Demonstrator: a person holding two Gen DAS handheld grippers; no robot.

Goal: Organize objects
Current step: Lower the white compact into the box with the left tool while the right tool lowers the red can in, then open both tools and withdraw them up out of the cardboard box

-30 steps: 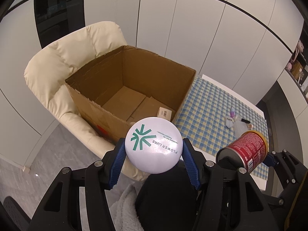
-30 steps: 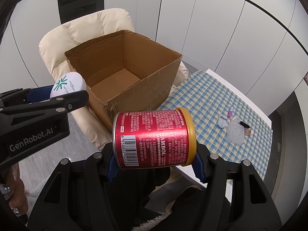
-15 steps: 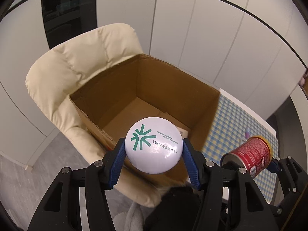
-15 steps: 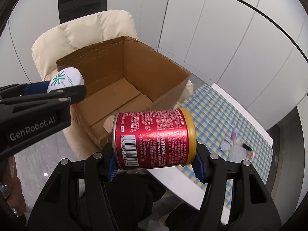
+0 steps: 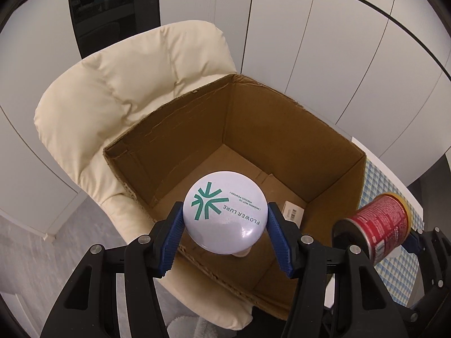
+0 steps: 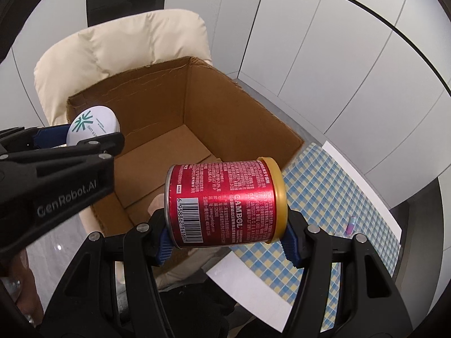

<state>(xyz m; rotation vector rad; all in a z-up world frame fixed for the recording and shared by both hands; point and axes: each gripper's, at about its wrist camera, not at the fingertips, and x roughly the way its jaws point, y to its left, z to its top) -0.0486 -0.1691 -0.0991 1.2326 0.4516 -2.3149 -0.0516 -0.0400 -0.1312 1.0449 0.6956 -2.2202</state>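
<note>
My left gripper (image 5: 225, 231) is shut on a round white compact (image 5: 224, 211) printed with a green logo and "FLOWER LURE". It hangs over the near part of an open cardboard box (image 5: 282, 129). My right gripper (image 6: 227, 239) is shut on a red can (image 6: 225, 202) with a gold lid, held sideways by its two ends above the box's near right corner. That can (image 5: 383, 225) also shows at the right of the left wrist view, and the compact (image 6: 91, 125) at the left of the right wrist view. A small white carton (image 5: 293, 212) lies on the box floor.
The box (image 6: 242, 104) rests on a cream padded armchair (image 5: 112, 90). To the right stands a table with a blue and yellow checked cloth (image 6: 329, 186) and a small pink item (image 6: 351, 224) on it. White cabinet panels fill the background; grey floor lies to the left.
Both grippers have moved toward the box with their loads, so the box now fills more of each view and its floor lies under the compact. Both grips are unchanged.
</note>
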